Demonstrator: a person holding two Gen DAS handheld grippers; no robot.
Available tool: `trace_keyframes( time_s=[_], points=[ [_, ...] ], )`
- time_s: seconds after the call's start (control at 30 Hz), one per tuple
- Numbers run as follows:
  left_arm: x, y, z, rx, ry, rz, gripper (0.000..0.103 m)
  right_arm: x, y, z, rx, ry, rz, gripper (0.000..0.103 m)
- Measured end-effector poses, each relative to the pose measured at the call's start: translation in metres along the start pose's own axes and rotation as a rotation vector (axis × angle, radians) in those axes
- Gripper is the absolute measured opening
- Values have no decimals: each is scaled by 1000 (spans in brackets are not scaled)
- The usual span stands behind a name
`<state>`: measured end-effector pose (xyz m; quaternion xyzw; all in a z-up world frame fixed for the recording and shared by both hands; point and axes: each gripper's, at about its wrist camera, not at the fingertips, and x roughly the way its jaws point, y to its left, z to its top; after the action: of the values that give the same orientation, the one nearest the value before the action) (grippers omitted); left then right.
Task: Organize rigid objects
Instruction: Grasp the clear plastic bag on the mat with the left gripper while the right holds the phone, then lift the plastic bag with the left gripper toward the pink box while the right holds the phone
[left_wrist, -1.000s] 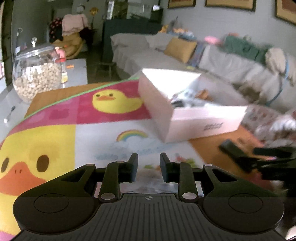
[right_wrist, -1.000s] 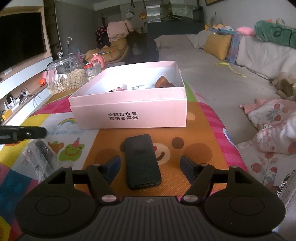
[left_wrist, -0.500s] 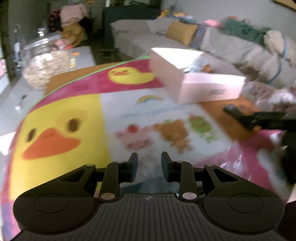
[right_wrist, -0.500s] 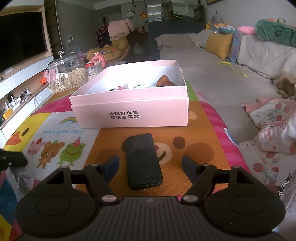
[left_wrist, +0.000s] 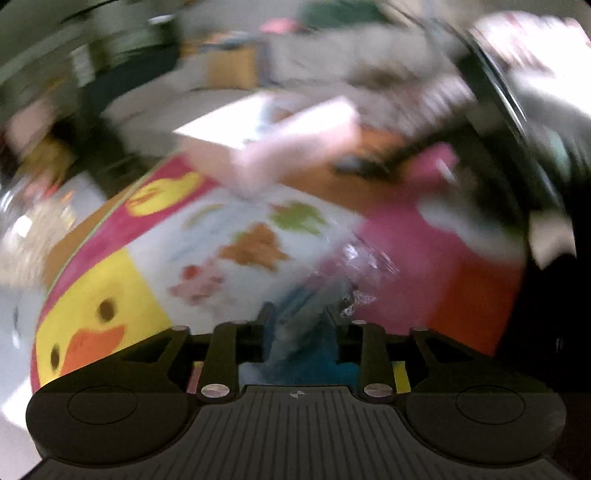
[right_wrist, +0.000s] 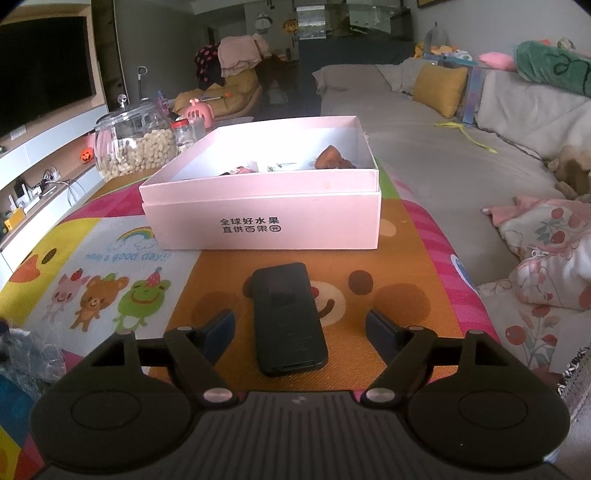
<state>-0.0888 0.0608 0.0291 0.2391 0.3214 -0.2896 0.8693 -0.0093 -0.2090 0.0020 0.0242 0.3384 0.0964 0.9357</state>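
In the left wrist view everything is blurred. We see our left gripper (left_wrist: 297, 317) with its fingers at a narrow gap, and a crinkled clear plastic bag (left_wrist: 354, 266) lies just ahead and partly between them; we cannot tell if the fingers really hold it. The pink box (left_wrist: 295, 147) is far ahead on the play mat (left_wrist: 110, 314). The mat falls away to the left, so the room on that side is small.

In the right wrist view our right gripper (right_wrist: 301, 326) is wide open and holds nothing. The black remote (right_wrist: 288, 317) lies flat on the mat between its fingers, touching neither. The box (right_wrist: 266, 221) stands open just behind it and some small things are already inside. We judge the task partly done: the remote and the bag (right_wrist: 26, 354) are not yet stored. The path from the remote to the box is free; the mat edge at the right is near the sofa (right_wrist: 424, 147).
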Motion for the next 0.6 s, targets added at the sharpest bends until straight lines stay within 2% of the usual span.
trace_keyframes(
  time_s=[0.07, 0.17, 0.3, 0.47, 0.53, 0.6],
  points=[
    [7, -13, -1, 90, 18, 25, 41, 0, 0, 0, -2, 1, -1, 79],
    [21, -8, 4, 48, 26, 44, 42, 0, 1, 0, -8, 3, -1, 80],
    [38, 17, 13, -130, 39, 38, 44, 0, 1, 0, -7, 4, 2, 80],
    [45, 53, 6, -427, 37, 158, 42, 1, 0, 0, -6, 4, 3, 81],
    [44, 62, 1, -545, 14, 127, 44, 1, 0, 0, -7, 4, 3, 81],
    [41, 59, -1, -574, -3, 134, 44, 1, 0, 0, -7, 4, 3, 81]
  ],
)
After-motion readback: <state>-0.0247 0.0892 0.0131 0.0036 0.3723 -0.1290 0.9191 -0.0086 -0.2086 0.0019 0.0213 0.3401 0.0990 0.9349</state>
